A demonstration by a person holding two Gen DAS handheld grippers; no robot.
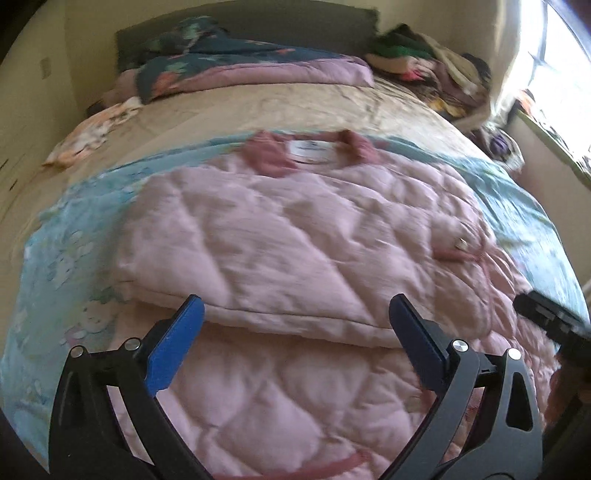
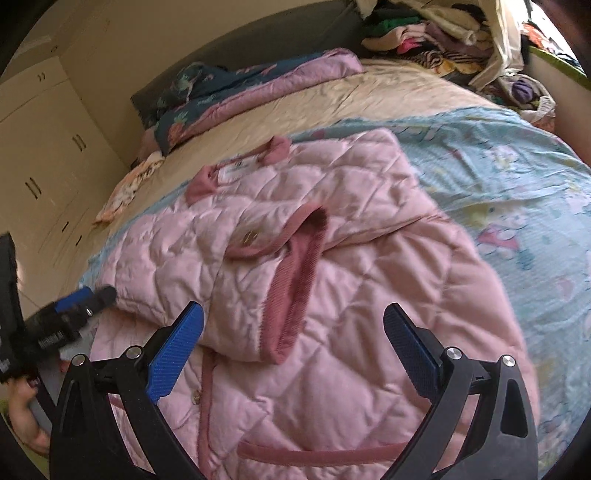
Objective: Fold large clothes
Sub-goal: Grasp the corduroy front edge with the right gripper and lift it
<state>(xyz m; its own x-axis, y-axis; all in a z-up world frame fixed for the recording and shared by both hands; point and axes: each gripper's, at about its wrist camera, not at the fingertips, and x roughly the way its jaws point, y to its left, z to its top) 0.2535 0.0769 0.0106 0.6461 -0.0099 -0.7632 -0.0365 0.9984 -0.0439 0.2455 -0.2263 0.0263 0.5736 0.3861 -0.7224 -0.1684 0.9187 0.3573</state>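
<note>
A pink quilted jacket [image 1: 295, 229] lies spread on the bed, its darker pink collar [image 1: 273, 147] at the far end. One sleeve is folded across the body; its ribbed cuff [image 2: 295, 288] with a gold button shows in the right wrist view. My left gripper [image 1: 297, 314] hovers open over the folded sleeve's near edge, nothing between its blue pads. My right gripper [image 2: 293, 325] also stands open above the jacket [image 2: 332, 350], just short of the cuff, and holds nothing. Each gripper shows at the edge of the other's view: the right [image 1: 550, 321], the left [image 2: 79, 302].
A light blue patterned sheet [image 1: 66, 251] lies under the jacket on a beige bedspread [image 1: 258, 107]. A folded dark floral and lilac quilt [image 1: 240, 66] rests by the headboard. A heap of clothes [image 2: 443, 33] sits at the far right, cupboards [image 2: 48, 155] on the left.
</note>
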